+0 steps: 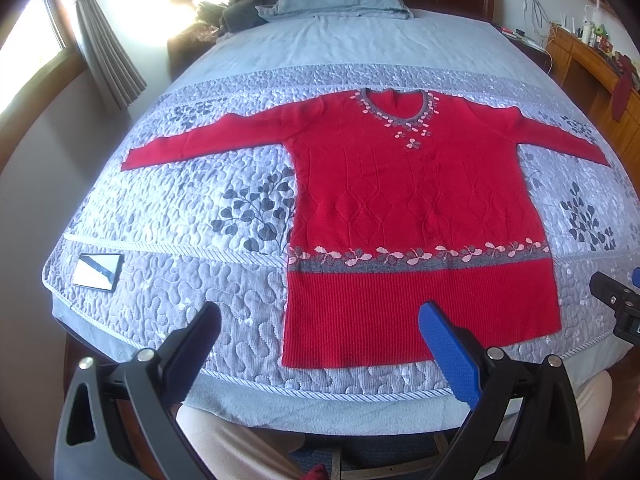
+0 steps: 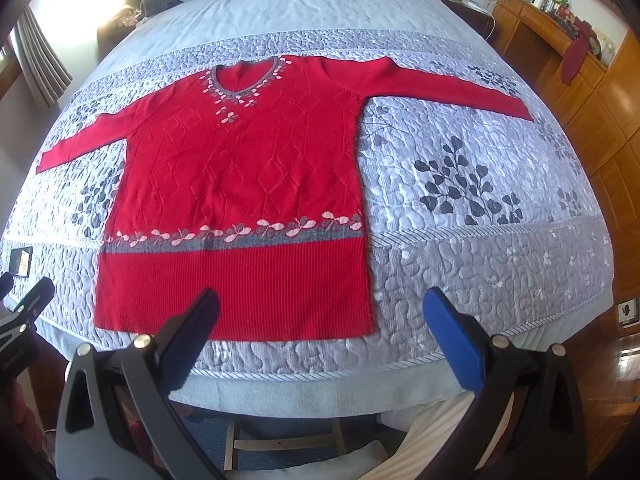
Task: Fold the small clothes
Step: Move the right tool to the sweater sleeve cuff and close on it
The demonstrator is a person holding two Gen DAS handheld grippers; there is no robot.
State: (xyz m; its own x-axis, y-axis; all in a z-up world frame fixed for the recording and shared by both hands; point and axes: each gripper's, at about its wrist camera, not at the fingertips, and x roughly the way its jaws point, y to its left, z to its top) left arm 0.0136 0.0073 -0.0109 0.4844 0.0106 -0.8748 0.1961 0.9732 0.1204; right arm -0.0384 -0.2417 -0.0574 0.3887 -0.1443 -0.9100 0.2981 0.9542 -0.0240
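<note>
A red knitted sweater (image 1: 404,200) (image 2: 248,168) lies flat and face up on the quilted bed, both sleeves spread wide, with a grey band of pink flowers above its ribbed hem. My left gripper (image 1: 320,328) hovers open over the hem's left corner near the bed's front edge, nothing between its fingers. Above the hem's right part, my right gripper (image 2: 320,316) is open and empty too. Each gripper shows at the edge of the other's view: the right one (image 1: 620,304), the left one (image 2: 24,312).
The grey-blue leaf-patterned quilt (image 1: 200,208) (image 2: 480,240) covers the bed. A phone (image 1: 98,271) (image 2: 21,262) lies near the front left corner. A pillow (image 1: 340,0) and dark clothes (image 1: 248,8) sit at the headboard. Wooden cabinets (image 2: 592,92) stand to the right. A person's legs show below.
</note>
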